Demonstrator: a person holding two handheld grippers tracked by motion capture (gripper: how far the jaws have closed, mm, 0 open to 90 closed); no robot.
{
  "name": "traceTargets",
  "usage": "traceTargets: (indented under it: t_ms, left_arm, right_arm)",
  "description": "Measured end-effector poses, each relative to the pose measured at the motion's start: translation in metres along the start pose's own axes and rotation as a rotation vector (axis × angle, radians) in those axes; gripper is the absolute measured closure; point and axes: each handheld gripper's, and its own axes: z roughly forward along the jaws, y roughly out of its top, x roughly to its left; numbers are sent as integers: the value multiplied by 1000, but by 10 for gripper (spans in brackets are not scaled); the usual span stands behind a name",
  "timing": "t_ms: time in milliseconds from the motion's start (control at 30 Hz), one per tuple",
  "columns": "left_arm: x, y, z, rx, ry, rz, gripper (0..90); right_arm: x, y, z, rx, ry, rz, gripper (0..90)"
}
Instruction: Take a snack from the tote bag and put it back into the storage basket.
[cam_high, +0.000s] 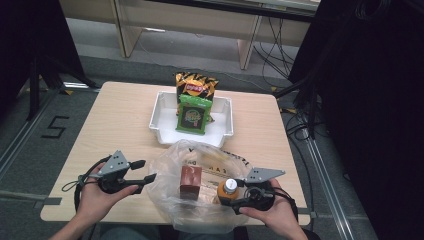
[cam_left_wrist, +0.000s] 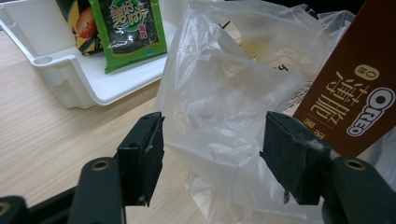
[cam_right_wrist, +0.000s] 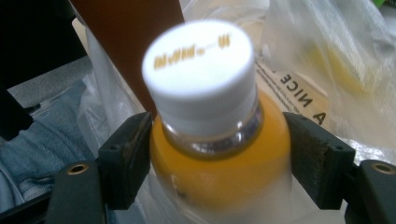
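An orange juice bottle (cam_right_wrist: 219, 154) with a white cap (cam_right_wrist: 201, 74) is seen standing upright between the jaws of the right gripper (cam_right_wrist: 219, 158), its long axis running vertically and its cap pointing up toward the gripper's camera. The jaws are set against the bottle's shoulder on both sides, just below the neck; the left pad appears to touch the bottle and the right pad lies at its edge, so the bottle is taken to be clasped at the widest spread of the jaws. In the high view the bottle (cam_high: 227, 191) is found inside a clear plastic bag (cam_high: 200, 170) at the near edge of the wooden table (cam_high: 115, 125), directly ahead of the right gripper (cam_high: 240, 197).

Just beyond the bottle, on the far side of the jaws, a brown Oreo box (cam_high: 190, 182) is stood on end, its long axis also upright.

The left gripper (cam_left_wrist: 212, 158) is held with its jaws apart, and a fold of the plastic bag (cam_left_wrist: 224, 107) lies between them without being pinched. The Oreo box (cam_left_wrist: 355, 88) is seen just beyond its right jaw.

Farther ahead of both grippers, a white tray (cam_high: 162, 117) holds a green snack packet (cam_high: 194, 115) and a black-and-yellow chip bag (cam_high: 196, 86), both leaning with their tops pointed away.
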Motion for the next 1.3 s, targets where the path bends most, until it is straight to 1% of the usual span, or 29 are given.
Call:
traceTargets:
  t_ms: [33,67,100,133,167,200,233,267,300,333,367,433,500,567,633,700,733,767,800,867,900,933,967,1000,1100,1167,1200,1267,1300]
  left_arm:
    - [0,0,0,0,1,-3,379]
    - [0,0,0,-1,1,-6,380]
    - [0,0,0,0,1,-7,379]
    - [0,0,0,1,0,-3,380]
    - [0,0,0,1,1,-2,380]
    - [0,0,0,-1,0,-1,379]
    - [0,1,0,-1,2,0,380]
    - [0,0,0,-7,-3,-2,379]
    - [0,0,0,-7,-3,-1,379]
    - [0,0,0,-8,-3,-3,380]
    - [1,0,0,-4,-2,-4,380]
    - [1,0,0,0,1,0,380]
    - [1,0,0,2,2,-3,380]
    - [0,0,0,2,0,-2,380]
    - [0,-1,0,5,0,-4,380]
    - [1,-1,0,7,0,-3,380]
    - [2,-1,0,6,-1,0,381]
    - [1,-1,0,6,2,-8,381]
    - [2,-1,1,5,-4,-8,381]
    - [2,-1,0,8,2,-1,381]
    - [2,-1,0,7,2,-2,381]
    - [3,-1,0,4,-4,-3,381]
    - [2,-1,-1,10,5,-1,381]
    - [2,-1,-1,8,4,-4,381]
    - [2,-1,0,10,3,1,381]
    - [2,-1,-1,10,2,5,381]
    - [2,-1,-1,9,3,5,381]
    - [2,-1,-1,8,8,-2,381]
    - [2,-1,-1,9,8,-2,381]
  right_arm:
    - [2,-2,1,2,0,25,284]
    - [-1,-2,0,12,3,-11,285]
    - [1,-3,2,15,-1,0,288]
    - [2,-4,3,24,-8,-3,288]
    - [2,-5,5,40,-9,-9,290]
    - [1,-5,7,45,-26,-22,292]
    - [0,-6,8,48,-26,-35,294]
    - [1,-6,9,56,-19,-27,295]
    - [2,-6,10,49,-30,-31,297]
    - [3,-6,10,52,-30,-24,297]
    - [2,-6,11,47,-31,-30,300]
    - [3,-6,11,43,-26,-26,305]
    - [2,-6,13,27,-37,-43,310]
    - [3,-6,15,24,-32,-40,311]
    - [3,-7,16,14,-42,-44,313]
    - [4,-7,16,16,-36,-43,314]
    - [3,-8,16,14,-34,-56,315]
    - [3,-8,16,16,-35,-62,315]
    - [3,-7,16,11,-37,-70,316]
    - [5,-7,16,12,-35,-68,317]
    - [5,-7,17,8,-40,-78,317]
    - [5,-6,17,9,-41,-76,317]
    - [5,-6,17,9,-40,-75,318]
    - [4,-6,17,12,-40,-79,318]
    - [4,-6,18,16,-21,-69,319]
    - [5,-6,18,10,-38,-71,319]
    - [8,-6,17,17,-38,-35,319]
    - [6,-4,17,4,-31,-62,319]
    - [7,-4,16,-12,-28,-55,319]
